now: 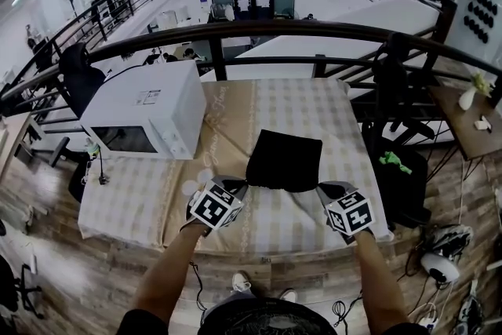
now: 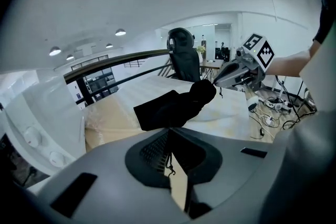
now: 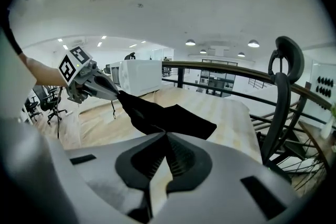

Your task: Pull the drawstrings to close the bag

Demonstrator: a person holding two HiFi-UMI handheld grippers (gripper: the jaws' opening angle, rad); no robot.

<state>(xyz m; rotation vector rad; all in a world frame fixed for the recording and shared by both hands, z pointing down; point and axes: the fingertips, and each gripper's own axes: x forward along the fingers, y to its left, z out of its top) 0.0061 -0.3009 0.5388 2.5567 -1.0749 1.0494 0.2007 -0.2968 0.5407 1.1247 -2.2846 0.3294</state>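
A black drawstring bag (image 1: 284,159) hangs stretched between my two grippers above the front of the cloth-covered table (image 1: 314,110). My left gripper (image 1: 238,187) is shut on the left corner of the bag's mouth. My right gripper (image 1: 324,189) is shut on the right corner. In the left gripper view the bag (image 2: 170,108) runs from my jaws to the right gripper (image 2: 215,81), under which a thin cord (image 2: 221,93) dangles. In the right gripper view the bag (image 3: 168,117) reaches to the left gripper (image 3: 118,94), and a cord (image 3: 113,108) hangs below it.
A white microwave (image 1: 145,118) stands on the table's left side. A dark railing (image 1: 274,29) runs behind the table. A black office chair (image 2: 184,57) stands to the right of the table, and cables (image 1: 443,247) lie on the wooden floor there.
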